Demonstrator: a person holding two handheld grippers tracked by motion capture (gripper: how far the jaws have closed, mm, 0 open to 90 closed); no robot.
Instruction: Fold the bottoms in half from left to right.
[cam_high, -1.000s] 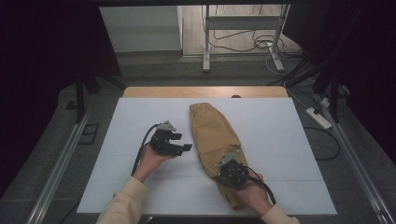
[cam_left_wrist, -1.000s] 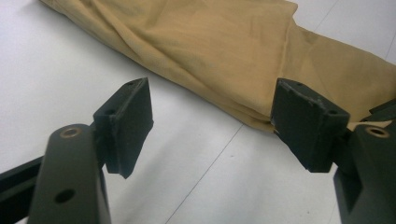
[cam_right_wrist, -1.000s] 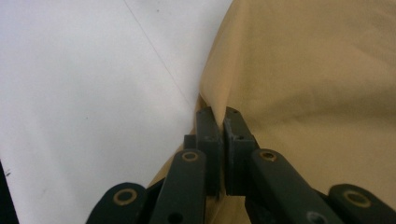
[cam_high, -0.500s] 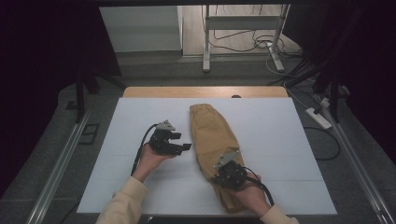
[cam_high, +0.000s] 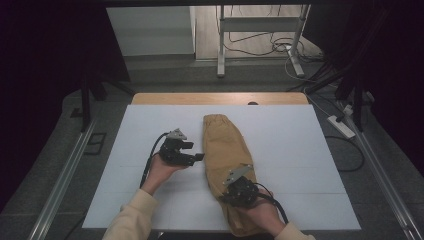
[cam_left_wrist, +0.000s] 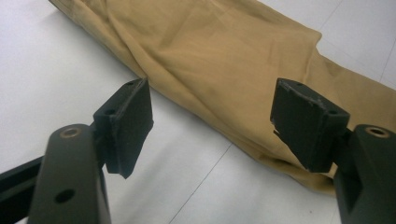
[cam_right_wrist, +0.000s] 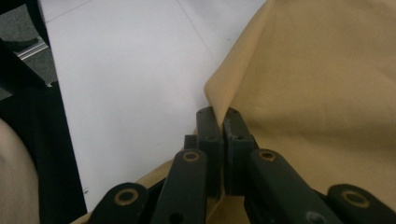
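Lying lengthwise near-to-far on the worktop (cam_high: 150, 200), the tan garment (cam_high: 225, 150) has its near end pinched by the right gripper (cam_right_wrist: 223, 122), fingers clenched on a fold. Just left of its edge, the left gripper (cam_left_wrist: 210, 116) waits with fingers spread and empty.

Two hand-held black grippers, cream sleeves

The left gripper (cam_high: 199, 157) and the right gripper (cam_high: 231, 191) each have a grey three-cornered plate, a black cable and brass-ringed screw holes; the flat black pads (cam_left_wrist: 133, 122) are worn at the edges. The sleeves (cam_high: 131, 218) are cream.
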